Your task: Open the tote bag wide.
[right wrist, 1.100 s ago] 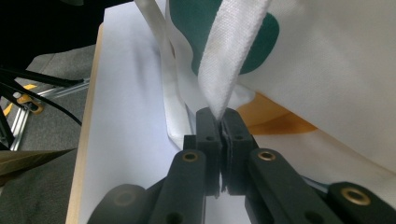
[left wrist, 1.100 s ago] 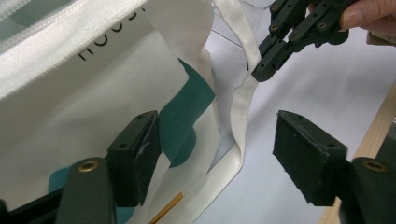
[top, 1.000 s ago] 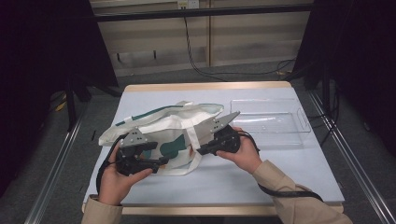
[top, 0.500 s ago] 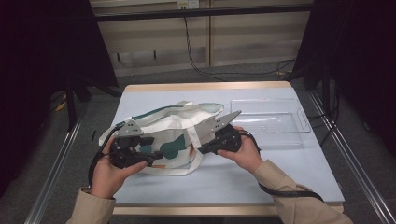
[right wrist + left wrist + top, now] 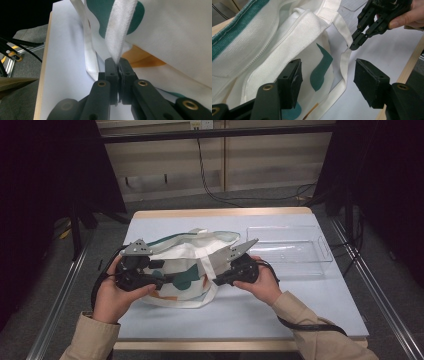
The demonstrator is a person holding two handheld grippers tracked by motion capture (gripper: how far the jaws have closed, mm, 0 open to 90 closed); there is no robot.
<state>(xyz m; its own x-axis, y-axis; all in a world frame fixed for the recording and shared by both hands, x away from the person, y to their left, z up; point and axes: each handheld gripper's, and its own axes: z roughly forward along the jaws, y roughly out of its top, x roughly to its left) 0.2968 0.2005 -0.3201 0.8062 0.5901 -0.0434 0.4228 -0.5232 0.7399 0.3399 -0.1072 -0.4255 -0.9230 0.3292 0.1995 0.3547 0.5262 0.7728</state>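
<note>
A white tote bag [image 5: 185, 265] with teal and orange shapes lies on the pale blue table [image 5: 240, 310]. My right gripper [image 5: 216, 281] is at the bag's right side, shut on its white strap [image 5: 120, 30], which rises taut from between the jaws [image 5: 117, 62]. My left gripper [image 5: 164, 278] hovers at the bag's left side. Its jaws [image 5: 328, 75] stand apart and have just been closing a little. The bag cloth [image 5: 274, 45] and the strap [image 5: 344, 60] lie beyond them, and the pads press on nothing. The right gripper [image 5: 354, 45] also appears far off, pinching that strap.
A clear plastic tray [image 5: 287, 245] stands at the back right of the table. Wooden edging runs along the table's front and back. Metal rails flank both sides, and black cables trail from both grippers.
My left hand has lifted its gripper and drawn it slightly left and away from the front edge. The right gripper has kept its hold on the strap in place.
</note>
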